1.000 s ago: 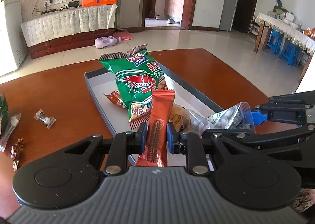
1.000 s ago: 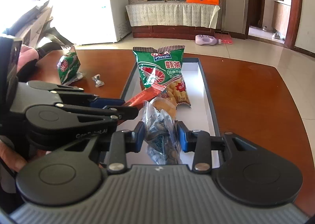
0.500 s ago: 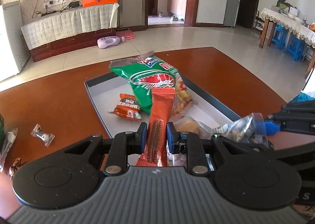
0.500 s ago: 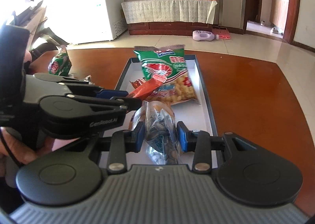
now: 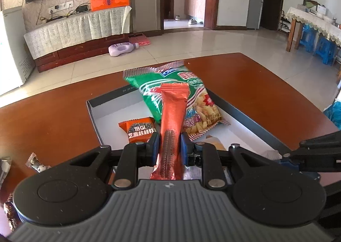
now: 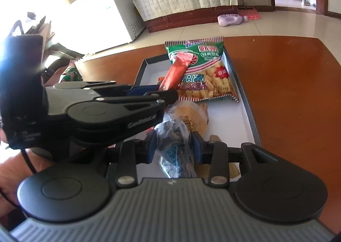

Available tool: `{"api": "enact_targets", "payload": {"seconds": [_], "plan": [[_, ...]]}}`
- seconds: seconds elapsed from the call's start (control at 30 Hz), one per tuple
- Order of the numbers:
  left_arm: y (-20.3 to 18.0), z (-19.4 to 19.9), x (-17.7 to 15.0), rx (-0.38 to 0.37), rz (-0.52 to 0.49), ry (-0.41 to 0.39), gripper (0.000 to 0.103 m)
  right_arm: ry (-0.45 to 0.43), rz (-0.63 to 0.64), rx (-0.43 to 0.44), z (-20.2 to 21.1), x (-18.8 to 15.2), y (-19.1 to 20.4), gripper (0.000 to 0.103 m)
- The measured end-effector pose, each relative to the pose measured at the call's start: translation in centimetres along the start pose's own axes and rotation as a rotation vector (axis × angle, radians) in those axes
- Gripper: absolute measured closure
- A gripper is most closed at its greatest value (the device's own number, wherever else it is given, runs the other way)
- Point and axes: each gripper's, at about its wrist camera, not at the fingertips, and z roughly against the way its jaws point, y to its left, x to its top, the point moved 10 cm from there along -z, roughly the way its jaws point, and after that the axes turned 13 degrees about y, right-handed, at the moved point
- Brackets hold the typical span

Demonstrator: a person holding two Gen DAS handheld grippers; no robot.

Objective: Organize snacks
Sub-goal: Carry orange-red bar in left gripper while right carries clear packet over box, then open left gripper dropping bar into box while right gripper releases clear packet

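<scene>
My left gripper (image 5: 169, 143) is shut on a long orange-red wafer stick pack (image 5: 172, 114) and holds it above the near end of the grey tray (image 5: 245, 112); the pack also shows in the right wrist view (image 6: 177, 70). My right gripper (image 6: 173, 146) is shut on a clear bag of dark snacks (image 6: 174, 148), over the tray's near end (image 6: 248, 114). In the tray lie a green prawn cracker bag (image 5: 183, 97), a small orange sesame pack (image 5: 139, 129) and a yellow pastry pack (image 6: 189, 116).
The tray sits on a brown wooden table (image 5: 266, 92). Loose candies (image 5: 36, 162) lie on the table at the left. A green snack bag (image 6: 70, 74) lies on the table's left side. The left gripper's body (image 6: 102, 114) crosses close in front of my right gripper.
Both grippers have risen and pulled back a little with their packs still held. The prawn cracker bag has tipped over and now lies flat in the tray, uncovering the small orange pack.
</scene>
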Motion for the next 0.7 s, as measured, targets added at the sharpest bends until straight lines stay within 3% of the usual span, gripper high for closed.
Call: {"api": "enact_targets", "payload": {"seconds": [0.17,0.47,0.7], "plan": [[0.1,-0.3,-0.1,0.037,0.022,-0.017,0.078,-0.007,0.094,-0.123,0.4,-0.6,0.3,0.064],[0.4,0.0,-1.2,0.094,0.029,-0.028,0.078,-0.033,0.183,-0.226,1.1,-1.1,1.1,0.064],[0.8,0.0,-2.7,0.082,0.078,-0.005,0.078,-0.044,0.225,-0.301,1.0,-1.1,1.3,0.062]]}}
